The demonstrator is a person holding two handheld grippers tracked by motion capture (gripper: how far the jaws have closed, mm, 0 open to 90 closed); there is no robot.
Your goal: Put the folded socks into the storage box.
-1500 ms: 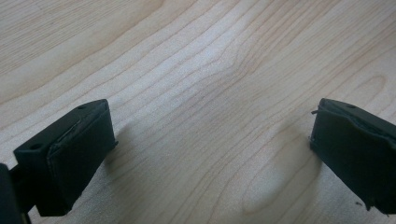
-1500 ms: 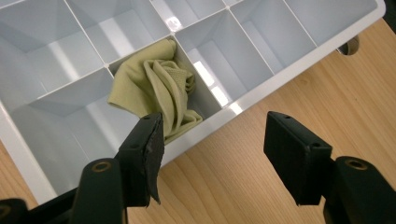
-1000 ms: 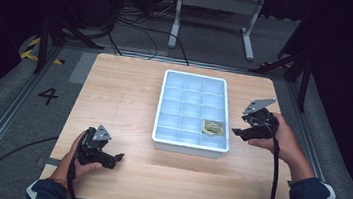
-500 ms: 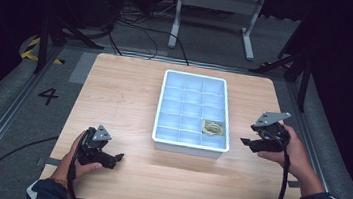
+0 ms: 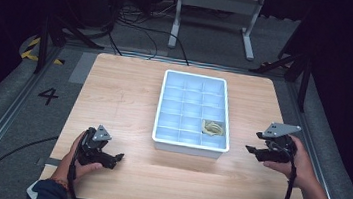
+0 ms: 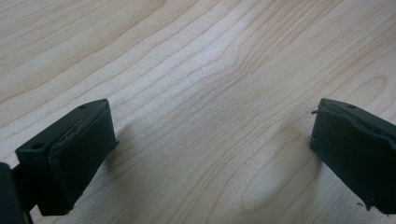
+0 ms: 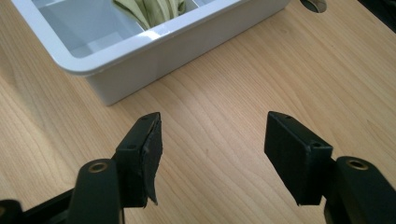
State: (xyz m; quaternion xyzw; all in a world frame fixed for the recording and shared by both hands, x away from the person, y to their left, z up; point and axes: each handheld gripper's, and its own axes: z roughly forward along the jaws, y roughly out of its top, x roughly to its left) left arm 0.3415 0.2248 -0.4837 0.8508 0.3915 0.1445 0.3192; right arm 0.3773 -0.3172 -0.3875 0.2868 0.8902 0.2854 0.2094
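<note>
Both hands rest low at the near corners of the wooden table (image 5: 125,93): the left gripper (image 5: 116,159) sits on the wood with jaws spread wide over bare grain, and the right gripper (image 5: 251,150), jaws likewise apart and empty, sits just right of the white compartment tray (image 5: 161,103). A pale green crumpled bundle (image 5: 212,128) lies in the tray's right column, second row from the near edge; a "4" (image 5: 48,96) is marked on the floor at the left

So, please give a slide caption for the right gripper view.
Open right gripper over the wooden table, beside the white plastic compartment tray.
</note>
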